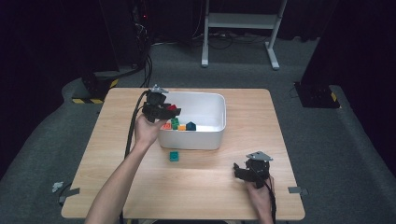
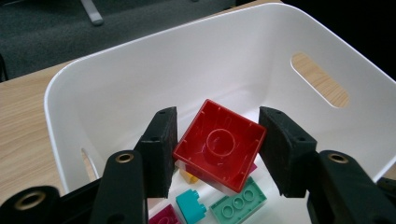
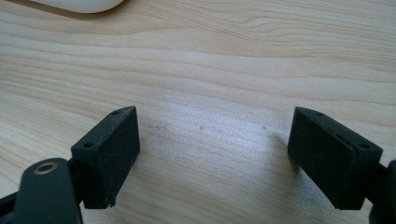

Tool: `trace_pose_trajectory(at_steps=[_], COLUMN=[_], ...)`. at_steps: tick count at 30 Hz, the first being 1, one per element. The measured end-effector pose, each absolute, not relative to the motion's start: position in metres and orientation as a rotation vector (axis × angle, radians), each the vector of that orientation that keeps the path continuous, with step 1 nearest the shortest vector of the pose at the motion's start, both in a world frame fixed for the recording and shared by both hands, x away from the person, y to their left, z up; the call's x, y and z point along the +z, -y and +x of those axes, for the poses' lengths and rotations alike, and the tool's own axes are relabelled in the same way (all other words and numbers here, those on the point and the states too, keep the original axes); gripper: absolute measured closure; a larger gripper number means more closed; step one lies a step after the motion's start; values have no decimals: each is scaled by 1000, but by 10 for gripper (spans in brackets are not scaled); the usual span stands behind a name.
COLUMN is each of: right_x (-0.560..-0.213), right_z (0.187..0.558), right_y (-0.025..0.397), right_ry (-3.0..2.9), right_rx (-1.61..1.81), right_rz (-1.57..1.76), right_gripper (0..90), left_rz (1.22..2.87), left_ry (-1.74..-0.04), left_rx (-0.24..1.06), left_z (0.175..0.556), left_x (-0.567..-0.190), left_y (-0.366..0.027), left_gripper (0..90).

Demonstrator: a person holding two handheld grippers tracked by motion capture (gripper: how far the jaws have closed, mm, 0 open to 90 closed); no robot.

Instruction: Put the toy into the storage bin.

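A red brick [image 2: 219, 149] hangs over the left end of the white bin [image 1: 221, 112], its hollow underside turned toward the left gripper view. My left gripper [image 2: 218, 119] is shut on it, one pad against each side; from above the left gripper [image 1: 163, 111] sits over the bin's left rim. Under it, inside the bin [image 2: 140, 51], lie a teal brick [image 2: 190, 205], a green plate [image 2: 239, 203], a magenta brick [image 2: 164, 217] and a yellow one [image 2: 187, 176]. My right gripper [image 1: 240, 169] rests open near the front right of the table; the right gripper [image 3: 215, 114] has only bare wood between its pads.
A teal brick [image 1: 174, 156] lies alone on the wooden table [image 1: 116, 154] just in front of the bin. The bin's corner [image 3: 79, 3] shows at the top of the right gripper view. Dark floor and a desk frame [image 1: 240, 21] lie beyond the far edge.
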State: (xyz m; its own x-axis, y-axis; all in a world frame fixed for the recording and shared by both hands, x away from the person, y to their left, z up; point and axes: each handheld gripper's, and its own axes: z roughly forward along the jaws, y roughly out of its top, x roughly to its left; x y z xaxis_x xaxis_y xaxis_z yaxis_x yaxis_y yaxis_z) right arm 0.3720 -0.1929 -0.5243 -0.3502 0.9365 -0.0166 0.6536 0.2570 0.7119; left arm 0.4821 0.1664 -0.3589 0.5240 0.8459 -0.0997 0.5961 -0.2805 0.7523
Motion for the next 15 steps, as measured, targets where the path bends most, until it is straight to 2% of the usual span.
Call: trace_pose_trajectory(at_steps=[15], right_x=[-524], right_z=[372], right_y=[193], right_ry=[-2094], right_rx=[862], right_rz=[1442], right_gripper=[166], left_rz=[2007], left_ry=[-1218], left_rx=[397], left_z=[494], left_x=[-373], left_y=[-163], left_gripper=[483])
